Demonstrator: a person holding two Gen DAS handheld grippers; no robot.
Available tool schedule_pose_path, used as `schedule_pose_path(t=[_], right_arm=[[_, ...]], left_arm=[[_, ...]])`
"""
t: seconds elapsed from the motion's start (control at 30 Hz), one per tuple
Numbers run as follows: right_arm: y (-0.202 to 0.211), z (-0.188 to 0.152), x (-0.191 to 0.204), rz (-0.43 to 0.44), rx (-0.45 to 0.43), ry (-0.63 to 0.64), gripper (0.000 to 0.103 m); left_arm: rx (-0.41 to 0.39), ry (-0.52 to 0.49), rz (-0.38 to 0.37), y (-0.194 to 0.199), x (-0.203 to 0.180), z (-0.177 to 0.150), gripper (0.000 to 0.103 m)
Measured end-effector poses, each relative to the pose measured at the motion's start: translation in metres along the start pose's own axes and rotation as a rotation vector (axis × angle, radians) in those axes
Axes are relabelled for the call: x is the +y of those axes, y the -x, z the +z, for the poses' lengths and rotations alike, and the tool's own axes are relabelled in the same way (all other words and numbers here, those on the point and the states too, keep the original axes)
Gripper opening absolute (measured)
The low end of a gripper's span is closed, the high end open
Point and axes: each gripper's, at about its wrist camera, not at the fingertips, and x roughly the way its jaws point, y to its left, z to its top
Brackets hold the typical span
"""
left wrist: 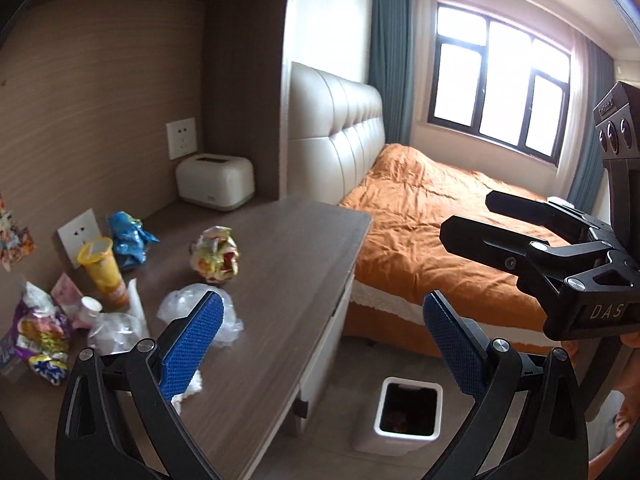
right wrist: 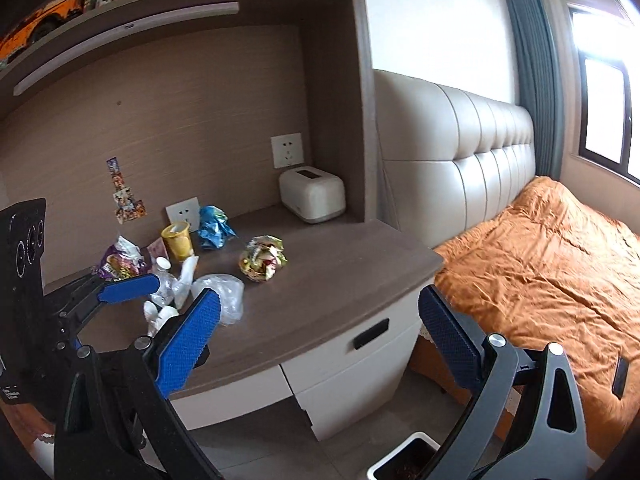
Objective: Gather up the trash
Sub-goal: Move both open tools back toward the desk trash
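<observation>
**A:** Start with the left wrist view. Why are you holding off like that?

**B:** My left gripper (left wrist: 322, 332) hangs over the desk (left wrist: 280, 264) with its jaws wide apart and nothing between them. I judge that's so I can drop onto a piece of trash. The clear plastic wrap (left wrist: 196, 312) lies just behind my left pad at about 9 o'clock. The crumpled snack wrapper (left wrist: 216, 254) sits at 10 o'clock, the blue wrapper (left wrist: 128, 240) and yellow cup (left wrist: 104, 270) further out the same way. The bin (left wrist: 408, 412) stands on the floor at 5 o'clock, beside the desk, presumably placed within easy reach.

**A:** And the other gripper?

**B:** My right gripper (left wrist: 468, 220) floats at 3 o'clock over the bed (left wrist: 420, 208), jaws parted, empty.

**A:** What's unclear there?

**B:** The pile at 8 o'clock is cut by the frame edge. I can't tell what's in the bin beyond something dark.

**A:** Now the right wrist view.

**B:** Same trash, seen from further back: the snack wrapper (right wrist: 264, 258) at 11 o'clock, the plastic wrap (right wrist: 222, 292) touching my pad's outline. The left gripper (right wrist: 134, 298) shows at 9 o'clock over the clutter, one blue pad visible.

**A:** Hidden?

**B:** The bin (right wrist: 400, 464) is barely a rim at 6 o'clock, behind my own finger. White scraps under the left gripper are too jumbled to name.
</observation>
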Motion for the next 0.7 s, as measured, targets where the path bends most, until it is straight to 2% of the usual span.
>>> schedule_pose_path(t=[0.37,0.53,0.7], right_arm=[[-0.025,0.026,0.072,0.123,-0.011,0.091,0.099],[-0.038,0.034,0.097,0.161,-0.015,0.123,0.099],[-0.058,0.038,0.116,0.195,0.0,0.147,0.099]], left_arm=[[-0.01,0.073,0.167,0.046,0.068,-0.008,0.098],[0.004,0.105,0.243,0.051,0.096,-0.01,0.098],[0.018,0.141,0.265,0.051,0.111,-0.014,0.098]])
